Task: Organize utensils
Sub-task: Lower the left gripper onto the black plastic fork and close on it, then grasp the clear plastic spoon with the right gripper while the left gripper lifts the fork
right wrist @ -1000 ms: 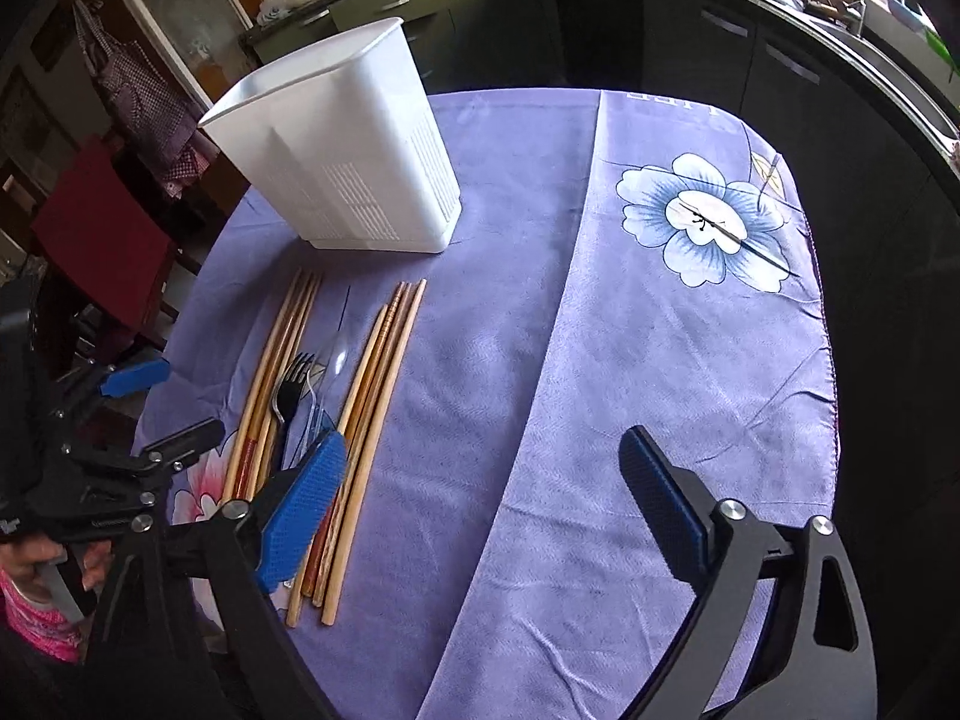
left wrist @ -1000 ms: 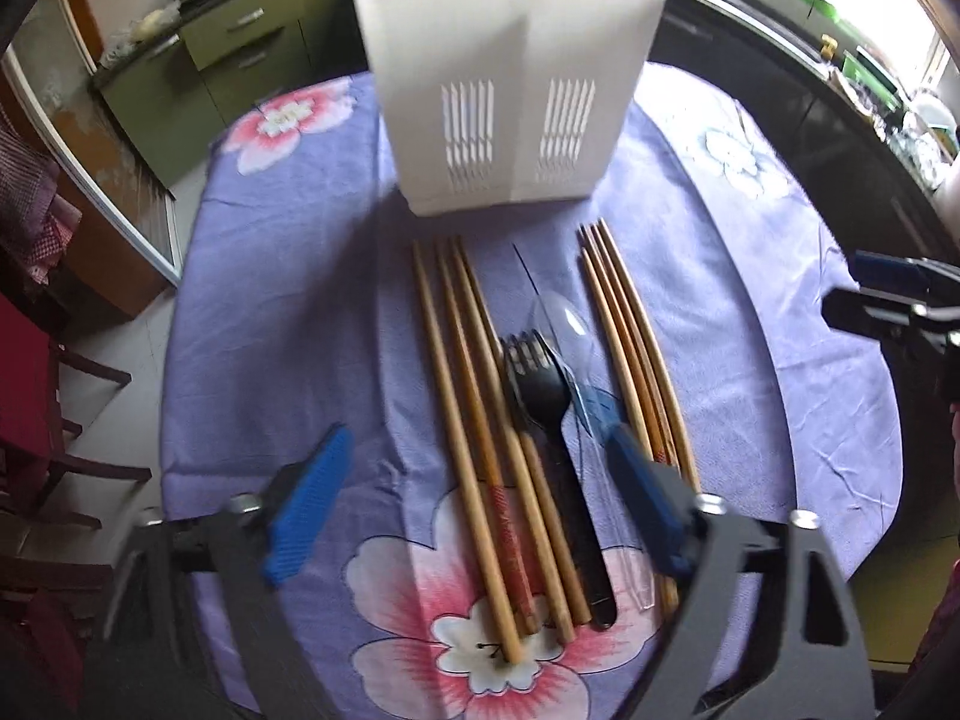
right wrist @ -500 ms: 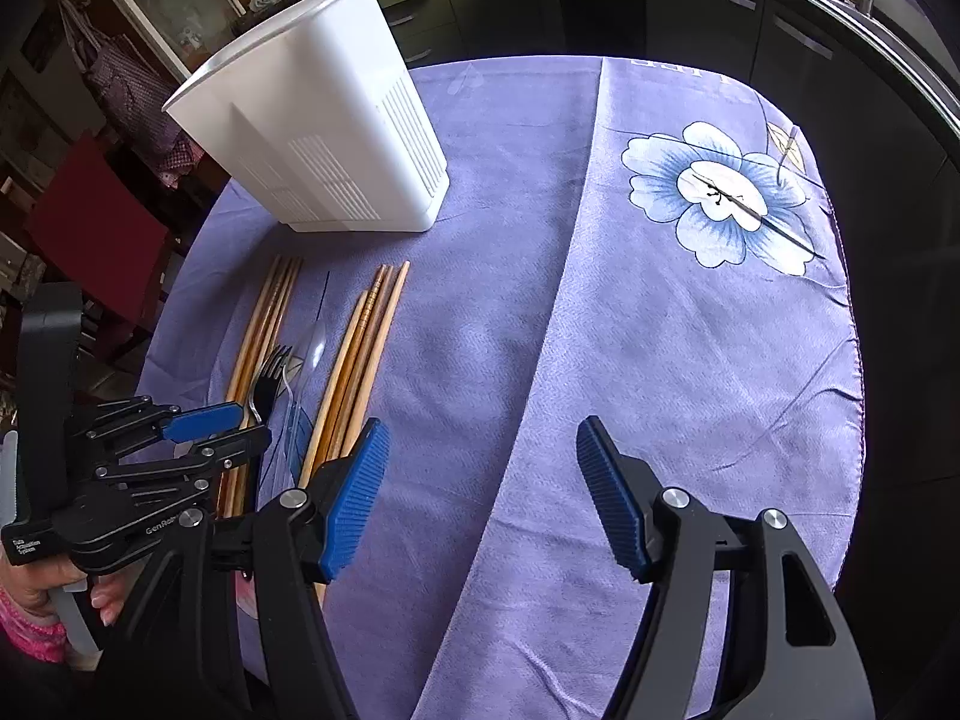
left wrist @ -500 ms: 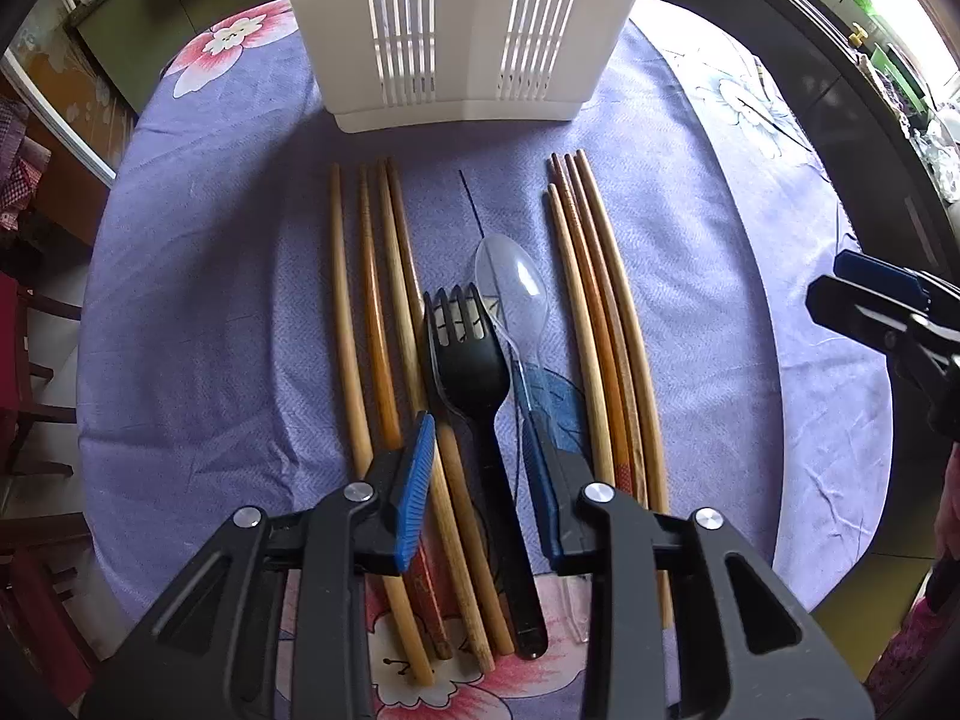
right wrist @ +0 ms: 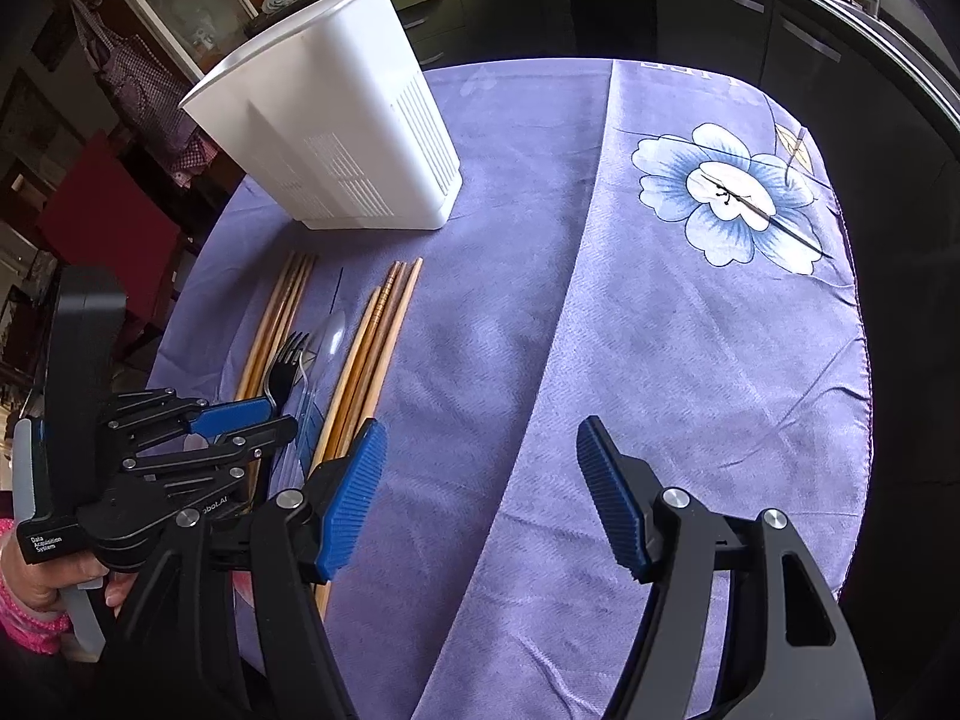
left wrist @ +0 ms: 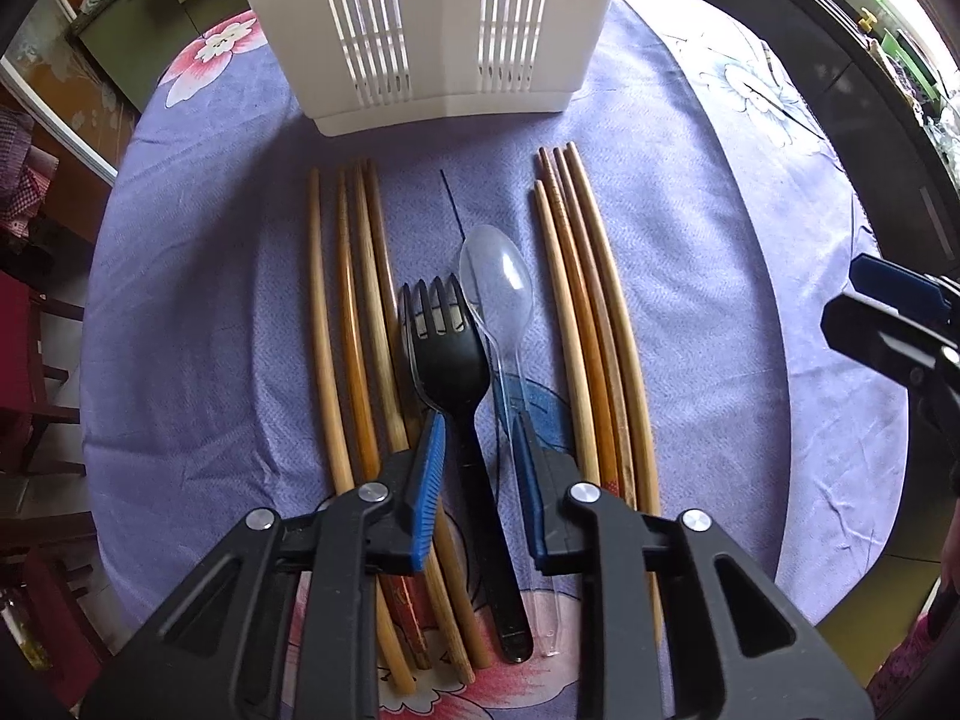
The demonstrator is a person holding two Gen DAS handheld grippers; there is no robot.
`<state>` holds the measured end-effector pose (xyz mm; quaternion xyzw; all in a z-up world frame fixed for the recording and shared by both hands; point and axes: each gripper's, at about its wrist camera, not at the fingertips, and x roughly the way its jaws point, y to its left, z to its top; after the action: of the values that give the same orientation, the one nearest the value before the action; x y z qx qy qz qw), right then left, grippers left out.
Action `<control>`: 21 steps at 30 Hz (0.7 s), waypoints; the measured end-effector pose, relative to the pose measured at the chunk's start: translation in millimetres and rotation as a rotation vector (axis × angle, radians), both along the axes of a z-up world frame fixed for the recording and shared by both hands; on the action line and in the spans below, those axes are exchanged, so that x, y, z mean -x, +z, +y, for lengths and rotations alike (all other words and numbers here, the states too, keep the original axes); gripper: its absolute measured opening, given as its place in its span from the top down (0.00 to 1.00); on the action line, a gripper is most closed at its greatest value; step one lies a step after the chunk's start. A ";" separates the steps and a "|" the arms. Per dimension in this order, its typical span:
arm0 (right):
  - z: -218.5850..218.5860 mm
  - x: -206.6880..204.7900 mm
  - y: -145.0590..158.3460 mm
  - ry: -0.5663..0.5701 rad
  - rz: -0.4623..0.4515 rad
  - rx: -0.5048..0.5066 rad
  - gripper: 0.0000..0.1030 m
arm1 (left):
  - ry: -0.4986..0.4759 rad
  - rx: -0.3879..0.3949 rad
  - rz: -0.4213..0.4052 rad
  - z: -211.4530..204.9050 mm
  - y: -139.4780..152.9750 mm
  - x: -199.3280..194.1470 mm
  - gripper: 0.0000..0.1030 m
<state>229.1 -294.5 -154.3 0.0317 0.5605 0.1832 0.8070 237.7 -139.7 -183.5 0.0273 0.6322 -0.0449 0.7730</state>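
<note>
Left wrist view, left to right: four wooden chopsticks (left wrist: 336, 360) lay at 9 o'clock on the bench (left wrist: 750, 360). Left hand-held gripper (left wrist: 477, 468) was narrow and closing, with the black fork (left wrist: 450, 360) handle and the clear spoon (left wrist: 501, 288) handle between its pads; contact not discernible. A second chopstick bundle (left wrist: 594, 330) lay at 3 o'clock. White utensil holder (left wrist: 432, 18) stood at 12 o'clock. Right hand-held gripper (right wrist: 480, 498) hung wide over bare cloth, holding nothing.

Glossy black plastic fork (left wrist: 447, 360), wooden chopsticks (left wrist: 591, 324) (matt), cloth tablecloth (left wrist: 750, 360)
</note>
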 end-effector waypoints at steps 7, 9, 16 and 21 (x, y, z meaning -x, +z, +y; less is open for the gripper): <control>2.2 1.4 0.0 0.004 -0.006 0.007 0.35 | 0.018 0.060 0.021 10.2 -1.6 -0.4 0.80; 3.2 0.5 -0.9 0.006 -0.003 0.006 0.35 | 0.016 0.064 0.020 10.7 -1.4 -0.7 0.80; 5.5 -1.5 -2.3 0.007 -0.001 0.013 0.33 | 0.012 0.084 0.013 15.5 2.5 0.3 0.80; 6.2 -2.2 -0.9 0.006 -0.003 0.014 0.33 | -0.001 0.064 0.014 18.8 2.5 5.3 0.85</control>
<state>231.3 -288.3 -155.2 0.0242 0.5607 0.1819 0.8075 232.3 -120.9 -181.0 0.0023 0.6356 -0.0656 0.7692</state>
